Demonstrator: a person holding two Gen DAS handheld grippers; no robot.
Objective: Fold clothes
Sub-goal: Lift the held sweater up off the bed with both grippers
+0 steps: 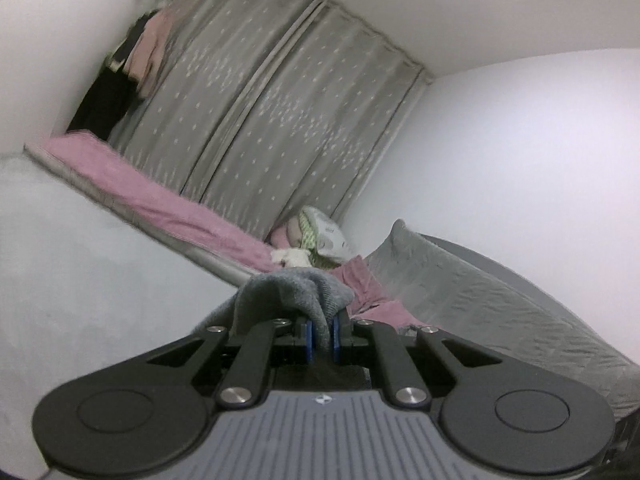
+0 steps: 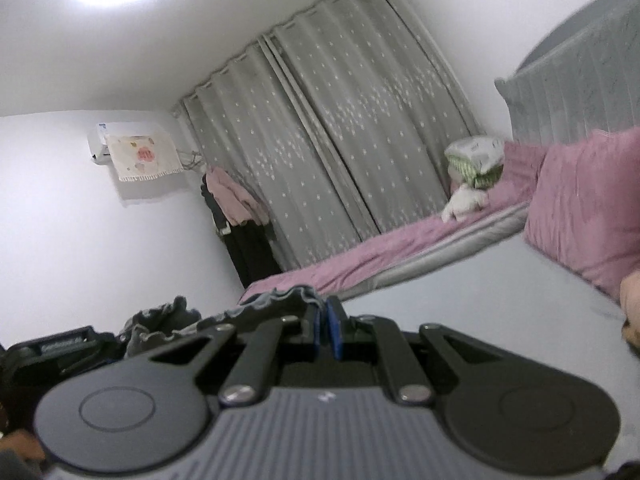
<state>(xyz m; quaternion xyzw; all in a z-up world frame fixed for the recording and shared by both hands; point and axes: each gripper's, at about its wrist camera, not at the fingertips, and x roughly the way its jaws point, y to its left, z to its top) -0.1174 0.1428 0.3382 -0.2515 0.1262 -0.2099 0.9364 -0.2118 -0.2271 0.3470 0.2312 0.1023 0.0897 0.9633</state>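
Observation:
A grey knit garment (image 1: 288, 292) bunches over the tips of my left gripper (image 1: 322, 330), which is shut on a fold of it between the blue pads (image 1: 309, 336). In the right wrist view the same grey garment (image 2: 280, 300) shows a ruffled edge running left to a dark crumpled part (image 2: 160, 320). My right gripper (image 2: 326, 328) is shut on that edge, its blue pads (image 2: 334, 332) nearly touching. Both grippers are raised and tilted, pointing across the bed toward the curtains. The rest of the garment hangs below, out of sight.
A bed with a pink sheet (image 2: 400, 244) and white surface (image 2: 460, 304) lies ahead, with a pink pillow (image 2: 580, 216), a grey headboard (image 1: 480, 288), a white plush toy (image 2: 464, 200). Grey curtains (image 1: 260, 112) and hanging clothes (image 2: 236, 208) stand behind. The other gripper's body (image 2: 56, 348) is at left.

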